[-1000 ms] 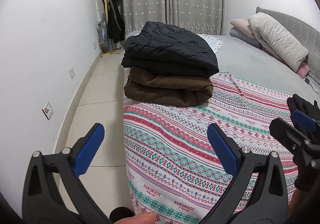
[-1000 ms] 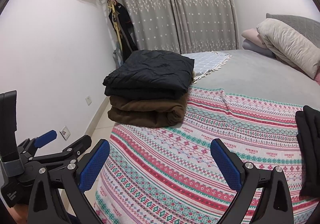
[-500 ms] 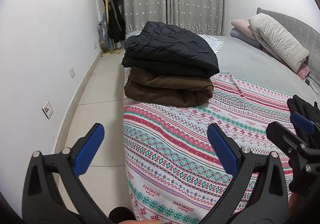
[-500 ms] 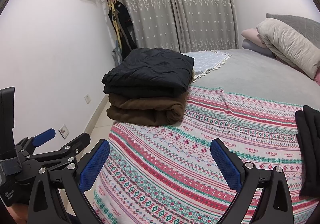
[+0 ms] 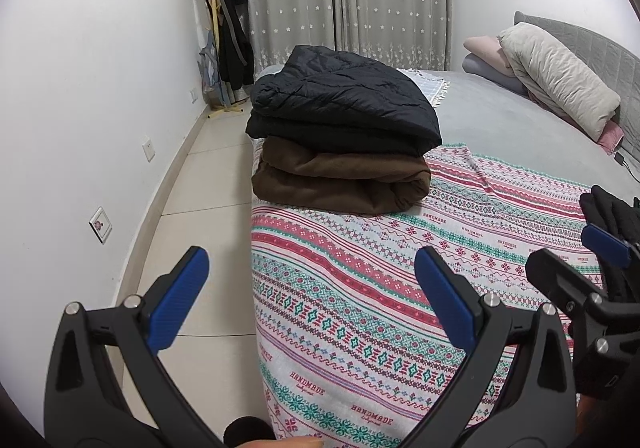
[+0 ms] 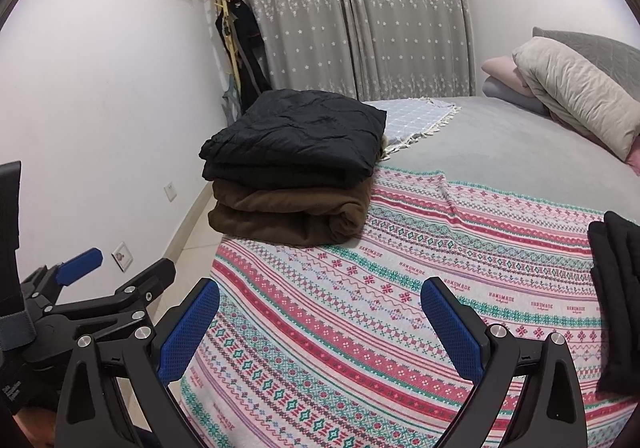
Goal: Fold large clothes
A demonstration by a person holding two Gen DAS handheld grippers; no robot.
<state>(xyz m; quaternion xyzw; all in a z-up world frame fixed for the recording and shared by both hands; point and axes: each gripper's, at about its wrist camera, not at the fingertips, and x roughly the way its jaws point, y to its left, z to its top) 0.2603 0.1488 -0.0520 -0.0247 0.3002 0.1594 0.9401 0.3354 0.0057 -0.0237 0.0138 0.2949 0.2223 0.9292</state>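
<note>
The left gripper (image 5: 310, 294) hovers level off the bed's near corner, fingers spread wide on nothing. At 12 o'clock, the folded black quilted jacket (image 5: 344, 100) tops the folded brown garment (image 5: 340, 178) at the patterned blanket's (image 5: 400, 288) left edge. The right gripper (image 6: 320, 322) gapes empty over bare blanket; another black garment (image 6: 618, 288) lies at 3 o'clock.

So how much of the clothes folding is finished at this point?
Two pieces look done: a folded black jacket sits stacked on a folded brown garment at the corner of the patterned blanket. Nothing is in hand: the left claw and right claw are both open and empty above the blanket. A dark garment lies at the right edge; whether it is already folded I cannot tell.
</note>
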